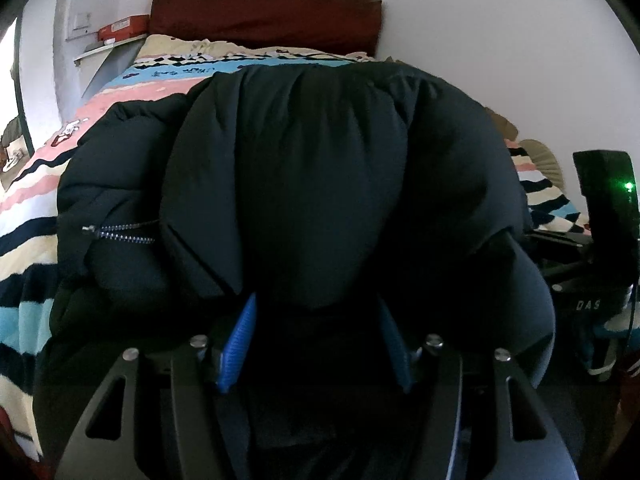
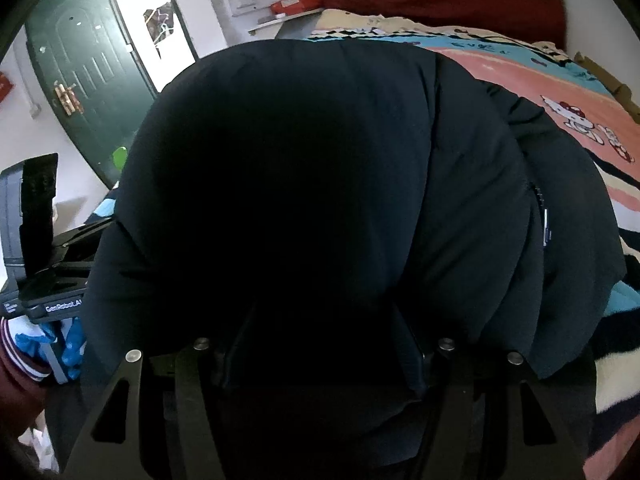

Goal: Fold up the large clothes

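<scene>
A large dark navy padded jacket [image 1: 320, 168] lies bunched on the striped bed cover and fills most of both views [image 2: 320, 184]. Its zipper [image 1: 120, 234] shows at the left. My left gripper [image 1: 316, 320] has its blue-padded fingers [image 1: 240, 344] spread, with jacket fabric bulging between them; the tips are hidden by the cloth. My right gripper [image 2: 324, 332] sits low under the jacket's near edge, its dark fingers [image 2: 412, 360] apart with fabric between them. Each gripper also shows at the other view's edge: the right one [image 1: 604, 208] and the left one [image 2: 40, 240].
The bed cover [image 1: 36, 184] is striped pink, blue, cream and black with cartoon prints [image 2: 580, 120]. A dark red headboard [image 1: 264, 12] stands against the white wall. A shelf with a red box [image 1: 124, 30] is beside the bed. A green door [image 2: 80, 80] stands at the left.
</scene>
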`<state>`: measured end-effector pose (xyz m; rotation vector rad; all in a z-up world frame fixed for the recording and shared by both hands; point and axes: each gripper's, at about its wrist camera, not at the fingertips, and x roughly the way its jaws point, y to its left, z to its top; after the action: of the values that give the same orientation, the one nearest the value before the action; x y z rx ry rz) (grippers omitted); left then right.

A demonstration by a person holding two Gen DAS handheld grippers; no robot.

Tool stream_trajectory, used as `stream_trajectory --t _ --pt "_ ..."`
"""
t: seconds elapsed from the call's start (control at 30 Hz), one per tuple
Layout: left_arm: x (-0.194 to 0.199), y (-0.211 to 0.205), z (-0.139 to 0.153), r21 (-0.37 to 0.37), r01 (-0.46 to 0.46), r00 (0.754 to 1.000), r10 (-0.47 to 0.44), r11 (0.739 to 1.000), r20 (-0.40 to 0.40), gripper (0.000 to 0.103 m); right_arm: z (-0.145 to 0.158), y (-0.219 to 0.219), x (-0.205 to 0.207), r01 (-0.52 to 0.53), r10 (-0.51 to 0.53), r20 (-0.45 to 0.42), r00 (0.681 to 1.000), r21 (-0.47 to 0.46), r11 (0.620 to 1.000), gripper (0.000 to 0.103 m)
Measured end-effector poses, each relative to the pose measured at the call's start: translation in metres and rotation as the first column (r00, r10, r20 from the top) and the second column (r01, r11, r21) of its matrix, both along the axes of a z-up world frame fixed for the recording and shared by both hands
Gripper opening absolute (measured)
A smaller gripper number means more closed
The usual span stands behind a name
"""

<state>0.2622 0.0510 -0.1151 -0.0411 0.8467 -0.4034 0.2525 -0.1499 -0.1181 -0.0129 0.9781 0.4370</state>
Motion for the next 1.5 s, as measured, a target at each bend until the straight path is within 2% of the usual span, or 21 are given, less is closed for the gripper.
stream_trajectory --t 0.17,0.3,0.57,0.7,0.8,0.97,1.1,1.17,1.3,1.4,1.5 --pt "-0.001 -0.002 0.006 0.017 -0.006 1.000 0.006 1.000 -0.003 0.057 0.001 0.002 0.003 0.013 -0.014 -0.017 1.000 -0.025 1.000 0.061" --pt "-0.015 0.001 0.027 0.024 -0.014 1.000 0.014 1.000 0.003 0.057 0.017 -0.002 -0.006 0.028 -0.028 -0.034 0.999 -0.024 0.999 0.062" --pt "-0.031 -0.004 0.075 -0.062 0.014 0.997 -0.009 0.998 0.077 0.057 0.056 -0.012 -0.028 0.023 -0.021 0.063 0.998 -0.034 0.999 0.062" --pt "-0.019 -0.016 0.090 -0.059 0.039 0.995 -0.033 0.997 0.098 0.057 0.073 -0.018 -0.024 0.040 -0.039 0.109 0.993 -0.008 0.999 0.062" --pt "0.002 -0.024 0.095 -0.057 0.036 0.995 -0.030 0.998 0.100 0.057 0.083 -0.021 -0.014 0.055 -0.051 0.141 0.989 -0.023 0.998 0.063" --pt "0.043 -0.027 0.088 -0.052 0.019 0.997 -0.015 0.998 0.079 0.057 0.085 -0.026 0.019 0.100 -0.095 0.157 0.983 -0.025 0.995 0.064" --pt "0.066 -0.029 0.060 -0.053 0.028 0.999 -0.027 0.998 0.022 0.057 0.068 -0.029 0.048 0.121 -0.117 0.132 0.984 -0.026 0.992 0.066" --pt "0.070 -0.030 0.045 -0.052 0.021 1.000 -0.021 0.998 0.004 0.061 0.055 -0.030 0.056 0.128 -0.124 0.115 0.986 -0.025 0.991 0.068" --pt "0.073 -0.032 0.025 -0.055 0.014 1.000 -0.014 0.998 0.001 0.061 0.025 -0.025 0.057 0.123 -0.117 0.103 0.988 -0.053 0.991 0.071" --pt "0.077 -0.034 0.022 -0.035 0.005 1.000 -0.006 0.999 -0.021 0.061 0.015 -0.024 0.059 0.132 -0.126 0.102 0.987 -0.057 0.990 0.071" --pt "0.072 -0.036 0.032 0.007 0.000 0.999 0.000 1.000 -0.033 0.061 0.019 -0.023 0.060 0.136 -0.130 0.078 0.988 -0.081 0.987 0.071"
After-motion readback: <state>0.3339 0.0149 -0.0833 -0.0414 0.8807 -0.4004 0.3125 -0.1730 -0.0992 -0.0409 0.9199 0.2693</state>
